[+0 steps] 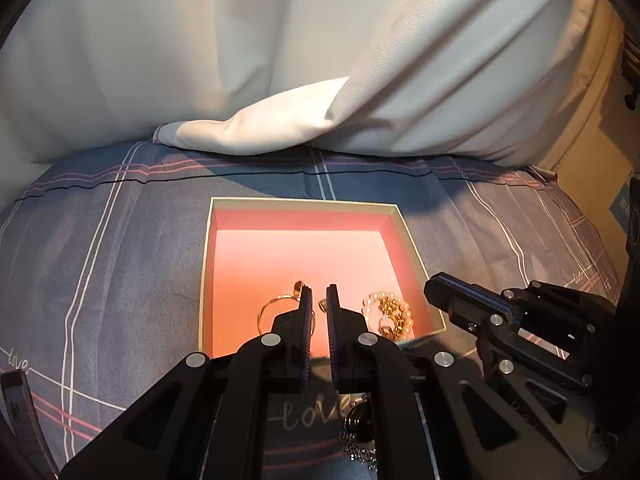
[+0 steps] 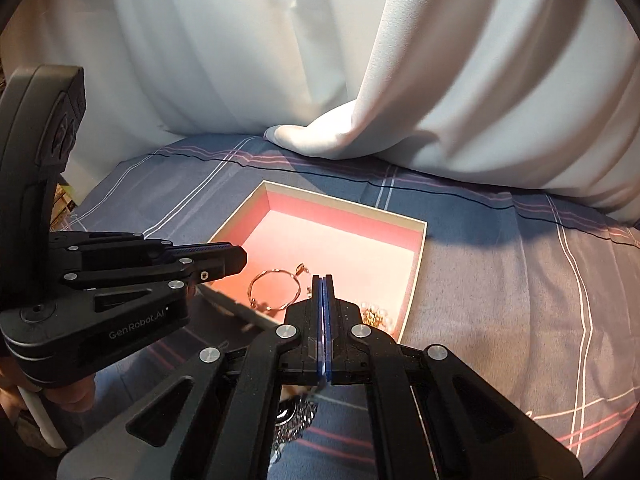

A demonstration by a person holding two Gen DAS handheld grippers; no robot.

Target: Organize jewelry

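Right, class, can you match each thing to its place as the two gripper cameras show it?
Things:
1. gold bangle
2. beaded bracelet
3. silver chain
4. white curtain

Places:
A. on the plaid bedspread, outside the box, nearest the cameras
B. behind the box, draped onto the bedspread
C. in the pink box, near-right corner
D. in the pink box, left of the other piece

Pairs: 1-D, 2-C, 3-A, 4-B
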